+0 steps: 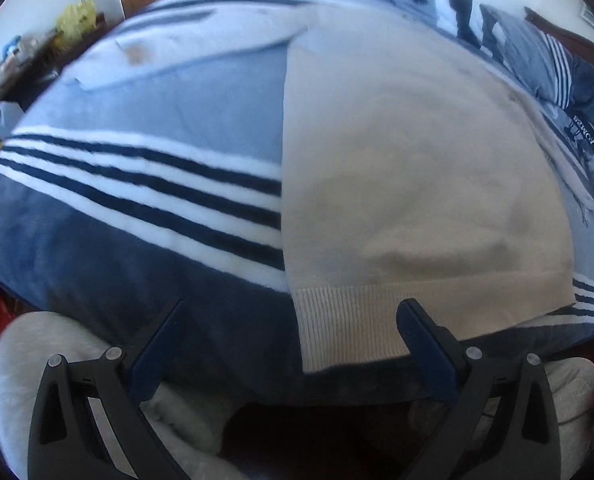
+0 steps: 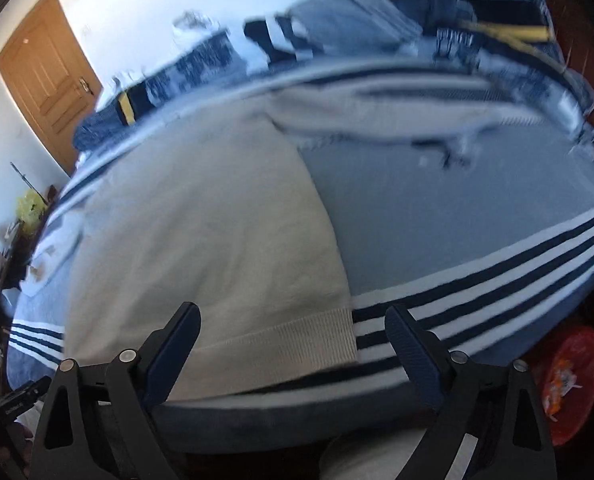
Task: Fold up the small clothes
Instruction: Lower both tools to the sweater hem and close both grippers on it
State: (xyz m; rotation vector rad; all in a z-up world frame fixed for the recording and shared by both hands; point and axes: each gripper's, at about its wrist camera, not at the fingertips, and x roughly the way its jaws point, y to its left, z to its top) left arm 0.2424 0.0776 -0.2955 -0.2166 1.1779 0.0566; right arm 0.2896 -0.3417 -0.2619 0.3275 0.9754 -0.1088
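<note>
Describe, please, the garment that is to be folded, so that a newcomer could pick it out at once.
Start from the bed's big blue blanket with its band of navy and white stripes. On it lies a cream knitted top, spread flat, its ribbed hem nearest the open grippers. It is the only plain, pale beige piece there; the other fabrics around it are blue, white or patterned.

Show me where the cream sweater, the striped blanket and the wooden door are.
cream sweater (image 1: 409, 168): left wrist view, middle of its body.
striped blanket (image 1: 145, 184): left wrist view, on the navy and white stripes.
wooden door (image 2: 45, 80): right wrist view, centre panel.
</note>
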